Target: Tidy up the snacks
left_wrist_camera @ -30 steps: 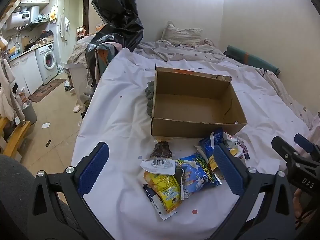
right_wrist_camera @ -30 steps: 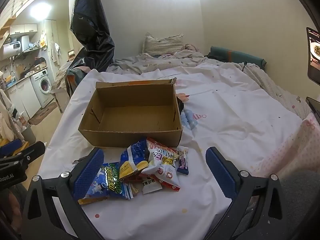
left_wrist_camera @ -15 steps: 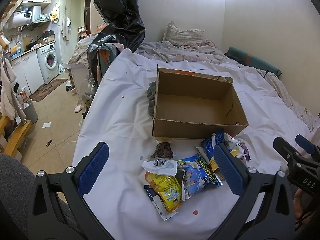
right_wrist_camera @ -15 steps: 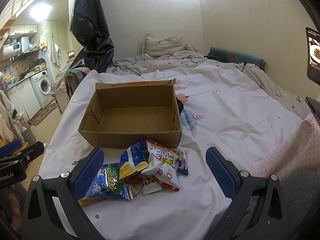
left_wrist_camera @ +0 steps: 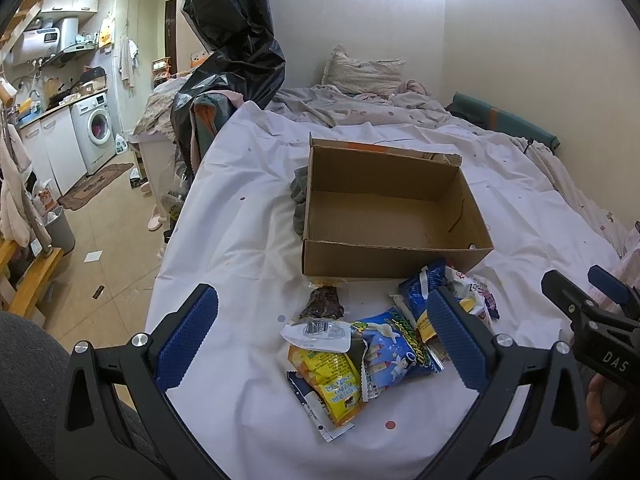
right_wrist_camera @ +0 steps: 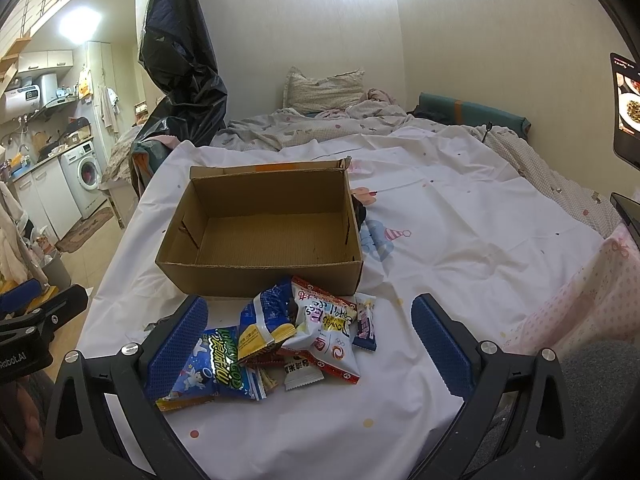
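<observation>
An empty open cardboard box (left_wrist_camera: 384,216) (right_wrist_camera: 264,236) sits on the white bed sheet. A pile of snack packets lies just in front of it: a yellow packet (left_wrist_camera: 332,380), a blue packet (left_wrist_camera: 392,352) (right_wrist_camera: 216,360), a dark brown packet (left_wrist_camera: 324,304), and a white and red packet (right_wrist_camera: 324,332). My left gripper (left_wrist_camera: 320,336) is open above the near side of the pile. My right gripper (right_wrist_camera: 308,344) is open over the same pile. Both are empty.
A black plastic bag (left_wrist_camera: 232,52) hangs at the bed's far left corner. Rumpled bedding and a pillow (left_wrist_camera: 360,72) lie behind the box. The bed's left edge drops to a tiled floor with a washing machine (left_wrist_camera: 96,128). A grey cloth (left_wrist_camera: 298,196) lies left of the box.
Both views shifted only slightly; the left gripper drifted a little back and up. The snacks and box have not moved.
</observation>
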`<state>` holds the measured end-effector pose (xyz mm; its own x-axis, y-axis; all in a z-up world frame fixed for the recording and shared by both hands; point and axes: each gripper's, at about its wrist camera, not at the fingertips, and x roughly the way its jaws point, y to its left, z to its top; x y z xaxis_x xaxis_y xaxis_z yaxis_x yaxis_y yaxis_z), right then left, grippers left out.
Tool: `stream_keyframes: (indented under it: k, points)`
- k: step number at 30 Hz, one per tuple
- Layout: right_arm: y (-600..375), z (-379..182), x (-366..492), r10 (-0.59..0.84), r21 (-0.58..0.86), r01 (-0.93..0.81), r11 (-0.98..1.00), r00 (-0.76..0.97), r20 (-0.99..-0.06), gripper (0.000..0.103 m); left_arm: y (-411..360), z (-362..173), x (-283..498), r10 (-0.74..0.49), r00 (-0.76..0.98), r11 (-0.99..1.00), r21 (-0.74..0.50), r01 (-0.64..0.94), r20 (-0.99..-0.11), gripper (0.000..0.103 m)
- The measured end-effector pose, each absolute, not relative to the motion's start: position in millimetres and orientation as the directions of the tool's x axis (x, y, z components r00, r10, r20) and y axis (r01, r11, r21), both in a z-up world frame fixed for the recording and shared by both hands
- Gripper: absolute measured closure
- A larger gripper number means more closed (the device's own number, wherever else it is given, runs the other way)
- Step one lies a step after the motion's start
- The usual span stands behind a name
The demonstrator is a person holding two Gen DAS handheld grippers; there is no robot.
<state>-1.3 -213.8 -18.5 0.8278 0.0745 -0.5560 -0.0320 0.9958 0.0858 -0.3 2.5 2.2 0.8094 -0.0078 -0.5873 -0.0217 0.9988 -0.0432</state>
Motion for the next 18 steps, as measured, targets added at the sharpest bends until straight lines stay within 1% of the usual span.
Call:
stream_keyframes:
  k: [18]
  points:
    - [-216.6, -16.4, -1.0, 0.073, 0.087, -0.030, 0.996, 0.829, -0.555, 0.000, -0.6, 2.2, -0.2, -0.011, 0.812, 0.999, -0.037, -0.014, -0.583, 0.000]
